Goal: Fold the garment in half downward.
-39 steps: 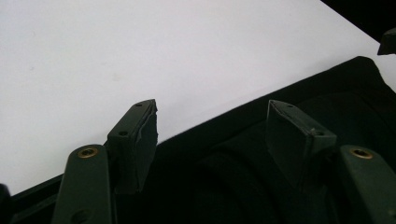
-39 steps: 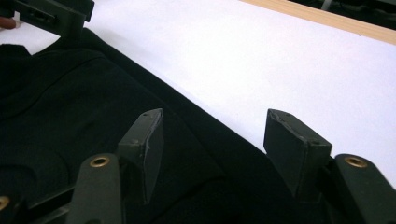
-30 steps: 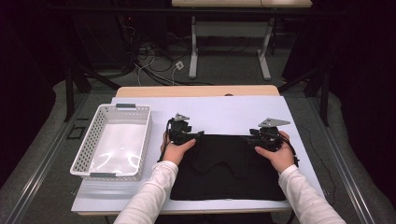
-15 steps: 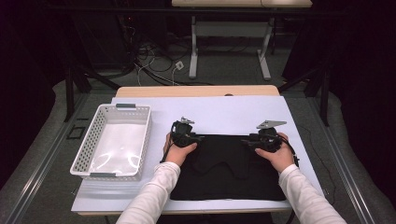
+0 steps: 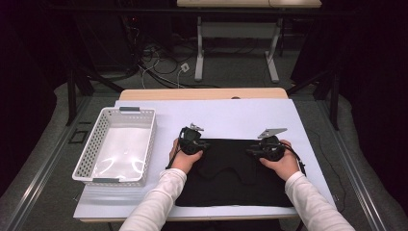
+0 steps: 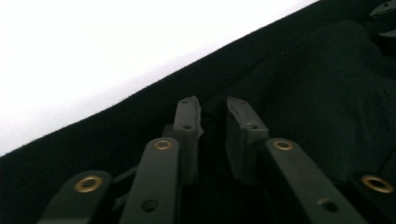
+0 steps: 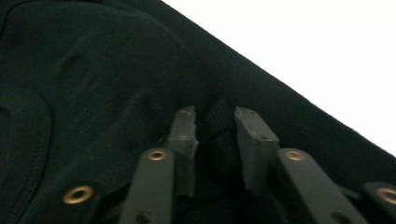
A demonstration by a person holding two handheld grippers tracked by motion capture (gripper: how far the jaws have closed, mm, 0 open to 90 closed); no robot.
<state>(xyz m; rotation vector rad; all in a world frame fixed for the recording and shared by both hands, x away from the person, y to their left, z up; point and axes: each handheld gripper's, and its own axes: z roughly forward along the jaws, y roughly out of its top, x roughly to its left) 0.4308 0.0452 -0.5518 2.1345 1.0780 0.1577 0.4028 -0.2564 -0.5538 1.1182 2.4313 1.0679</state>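
Lying flat on the pale lavender sheet (image 5: 240, 115) that covers the wooden table (image 5: 202, 94), the black fabric garment (image 5: 235, 178) is the thing both grippers are working on, and it serves as the landmark for everything else. Its far edge runs straight across the sheet, and both grippers sit on that edge.

At the garment's far left corner the left gripper (image 5: 191, 143) is held in the person's left hand (image 5: 183, 156). In the left gripper view its two black jaws stand close together with a narrow gap, and a raised ridge of the dark cloth (image 6: 327, 93) sits between them, so they are pinching the fabric just inside its hem.

At the garment's far right corner the right gripper (image 5: 265, 148) is held in the right hand (image 5: 279, 163). In the right gripper view its jaws are likewise drawn in around a bunched fold of the cloth (image 7: 93, 93), close to the edge where the bright sheet begins.

Left of the garment, well apart from it, stands a white perforated plastic basket (image 5: 91, 149).
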